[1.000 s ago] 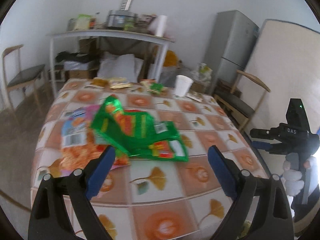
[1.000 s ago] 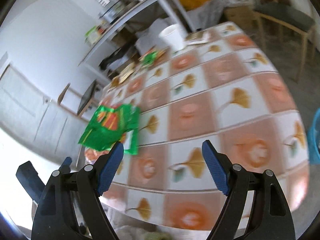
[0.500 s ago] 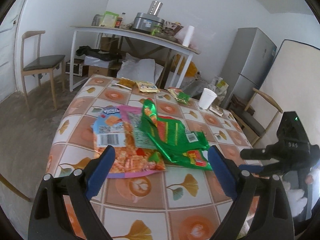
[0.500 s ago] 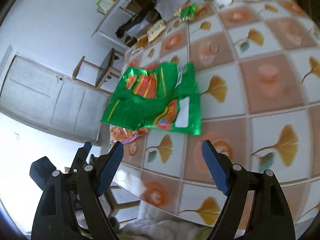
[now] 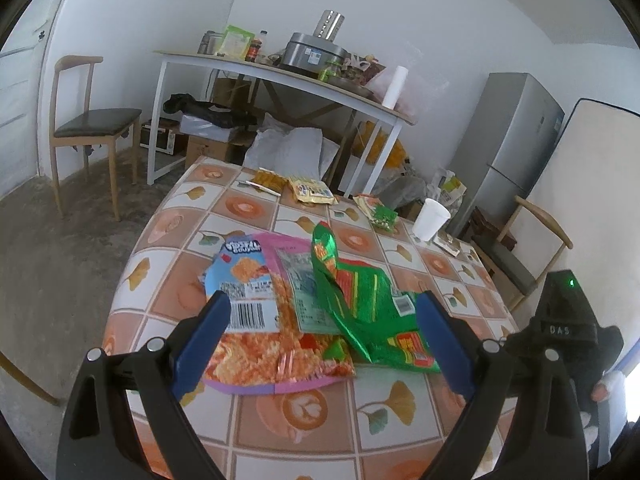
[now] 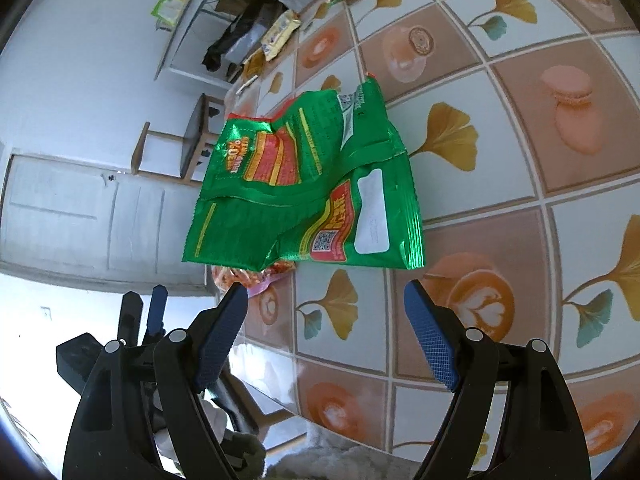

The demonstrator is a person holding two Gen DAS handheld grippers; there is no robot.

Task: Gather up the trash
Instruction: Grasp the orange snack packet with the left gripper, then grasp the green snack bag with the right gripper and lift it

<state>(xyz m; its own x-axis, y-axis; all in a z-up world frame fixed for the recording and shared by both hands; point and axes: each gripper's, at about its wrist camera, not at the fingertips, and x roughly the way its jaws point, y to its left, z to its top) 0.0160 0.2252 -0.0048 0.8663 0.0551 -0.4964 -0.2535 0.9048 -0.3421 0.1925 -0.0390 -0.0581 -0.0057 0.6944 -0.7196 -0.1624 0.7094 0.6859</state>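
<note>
A crumpled green snack bag lies on the tiled table, partly over a flat pink and orange snack bag. The green bag also shows in the right wrist view, with the orange bag peeking from under it. My left gripper is open and empty, just short of both bags. My right gripper is open and empty, close before the green bag's near edge. The right gripper's body shows at the right of the left wrist view.
Smaller wrappers and a green packet lie at the table's far end beside a white paper cup. A chair stands left, a white side table behind, a fridge and another chair right.
Both grippers have moved closer to the snack bags, which now look larger in both views. Both stay open. The bags have not moved on the table.
</note>
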